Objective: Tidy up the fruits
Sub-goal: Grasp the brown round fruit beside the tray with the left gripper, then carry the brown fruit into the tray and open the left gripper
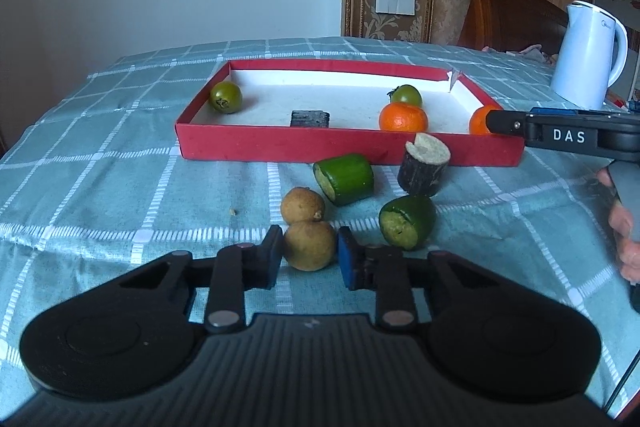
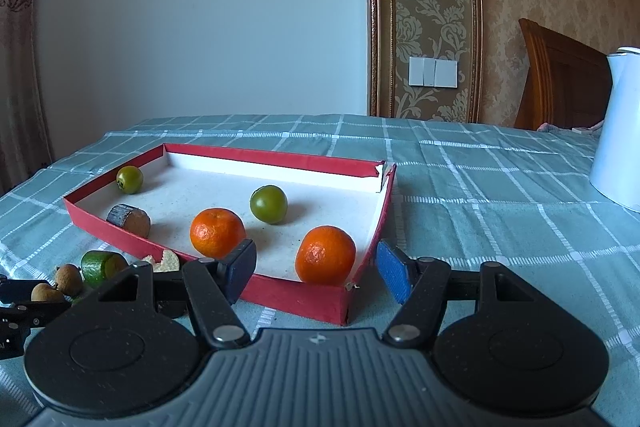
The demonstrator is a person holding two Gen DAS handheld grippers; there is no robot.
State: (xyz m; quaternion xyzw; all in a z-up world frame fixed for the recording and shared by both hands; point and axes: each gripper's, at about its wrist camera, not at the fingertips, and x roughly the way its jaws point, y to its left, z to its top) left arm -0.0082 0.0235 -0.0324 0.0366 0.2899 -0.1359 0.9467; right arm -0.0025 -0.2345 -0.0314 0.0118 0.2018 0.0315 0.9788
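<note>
Now the left gripper (image 1: 309, 255) pinches a round, rough-skinned longan (image 1: 309, 246); the right gripper (image 2: 316, 273) gapes empty.

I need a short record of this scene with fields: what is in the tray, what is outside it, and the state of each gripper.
tray: red tray on the checked cloth
inside: two oranges, two green fruits, one dark cut piece
outside: two brown fruits, two green cut pieces, one dark cut piece
left gripper: shut on the nearer brown fruit
right gripper: open, holds nothing
</note>
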